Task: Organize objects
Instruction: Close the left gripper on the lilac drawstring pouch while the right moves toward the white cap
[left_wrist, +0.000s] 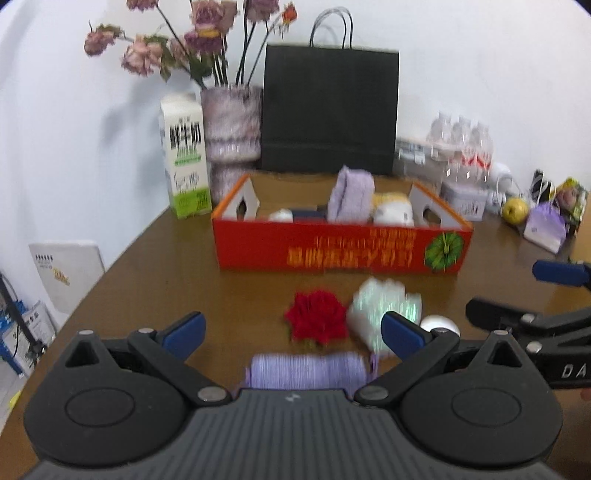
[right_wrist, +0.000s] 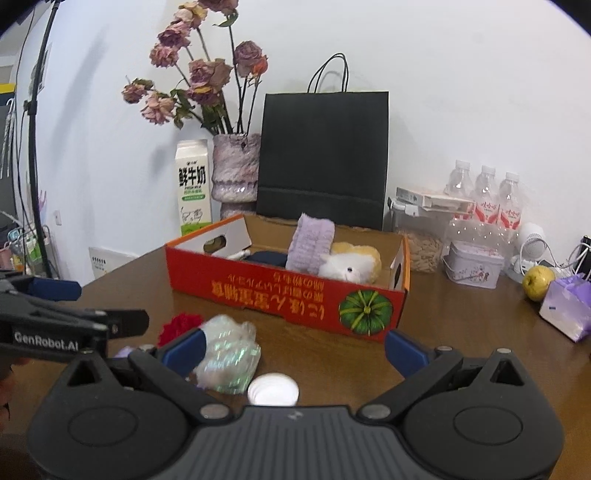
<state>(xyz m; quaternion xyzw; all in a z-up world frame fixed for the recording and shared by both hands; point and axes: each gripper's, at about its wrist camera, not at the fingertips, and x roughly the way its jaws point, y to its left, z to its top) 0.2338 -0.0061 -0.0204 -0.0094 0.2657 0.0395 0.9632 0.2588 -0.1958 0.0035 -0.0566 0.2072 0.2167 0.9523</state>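
Note:
A red cardboard box stands mid-table and holds a lilac towel, a white-and-yellow plush and dark items. In front of it lie a red fabric rose, an iridescent crumpled wrapper, a small white round lid and a lilac roll. My left gripper is open just above the lilac roll. My right gripper is open over the white lid, its left finger beside the wrapper.
At the back stand a milk carton, a vase of dried roses, a black paper bag, water bottles, a jar, a tin. A yellow apple and a purple packet lie at right.

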